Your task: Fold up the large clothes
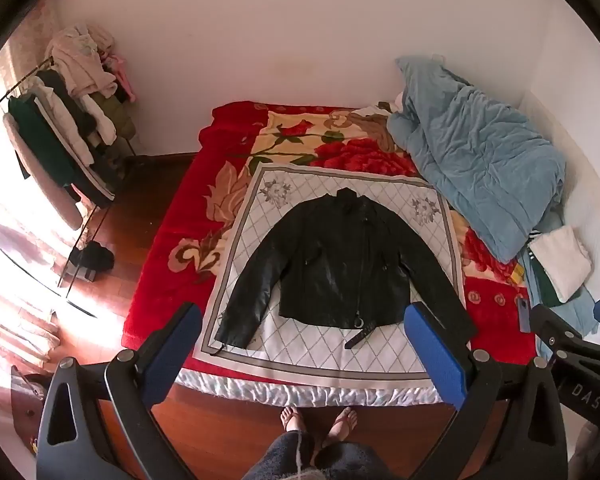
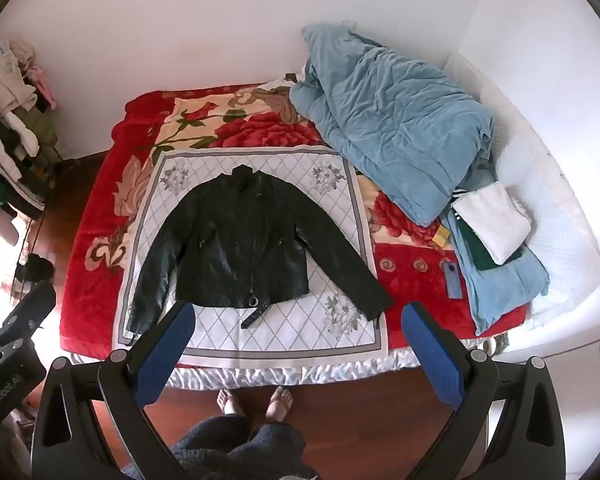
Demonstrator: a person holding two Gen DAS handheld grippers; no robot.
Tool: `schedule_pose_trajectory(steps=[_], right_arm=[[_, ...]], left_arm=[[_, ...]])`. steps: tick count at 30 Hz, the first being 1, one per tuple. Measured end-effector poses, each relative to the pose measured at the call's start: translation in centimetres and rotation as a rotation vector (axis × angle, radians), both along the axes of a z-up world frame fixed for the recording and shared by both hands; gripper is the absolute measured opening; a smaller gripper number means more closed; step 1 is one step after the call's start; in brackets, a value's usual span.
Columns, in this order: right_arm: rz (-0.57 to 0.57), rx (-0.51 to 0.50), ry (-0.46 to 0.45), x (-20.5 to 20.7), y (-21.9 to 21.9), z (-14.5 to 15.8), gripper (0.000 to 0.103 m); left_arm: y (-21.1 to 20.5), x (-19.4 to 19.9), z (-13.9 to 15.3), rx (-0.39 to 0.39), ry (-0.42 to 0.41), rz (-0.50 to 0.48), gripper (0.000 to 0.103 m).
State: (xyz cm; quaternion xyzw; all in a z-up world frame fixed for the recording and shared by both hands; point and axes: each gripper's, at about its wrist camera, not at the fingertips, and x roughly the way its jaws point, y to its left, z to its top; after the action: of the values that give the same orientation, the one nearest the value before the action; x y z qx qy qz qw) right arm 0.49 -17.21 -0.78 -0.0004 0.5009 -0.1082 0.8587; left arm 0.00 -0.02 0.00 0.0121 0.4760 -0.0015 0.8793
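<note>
A black leather jacket (image 1: 336, 264) lies flat, front up, sleeves spread, on a white diamond-pattern cloth (image 1: 340, 352) on the bed; it also shows in the right wrist view (image 2: 240, 244). A belt strap with a ring (image 2: 256, 312) hangs from its hem. My left gripper (image 1: 304, 344) is open and empty, held high above the bed's near edge. My right gripper (image 2: 300, 340) is open and empty too, at the same height. Neither touches the jacket.
A red floral blanket (image 1: 168, 216) covers the bed. A crumpled blue duvet (image 2: 392, 120) and folded clothes (image 2: 492, 224) lie at the right. A loaded clothes rack (image 1: 68, 120) stands at the left. The person's feet (image 2: 256, 400) stand on the wooden floor.
</note>
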Motion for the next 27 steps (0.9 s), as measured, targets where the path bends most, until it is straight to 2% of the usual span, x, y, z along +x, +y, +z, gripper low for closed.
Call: schedule_pose_trajectory(steps=[27], right_arm=[[0.009, -0.004, -0.007, -0.1, 0.4, 1.1, 0.103]], left_arm=[[0.0, 0.0, 0.0, -0.008, -0.006, 0.001, 0.103]])
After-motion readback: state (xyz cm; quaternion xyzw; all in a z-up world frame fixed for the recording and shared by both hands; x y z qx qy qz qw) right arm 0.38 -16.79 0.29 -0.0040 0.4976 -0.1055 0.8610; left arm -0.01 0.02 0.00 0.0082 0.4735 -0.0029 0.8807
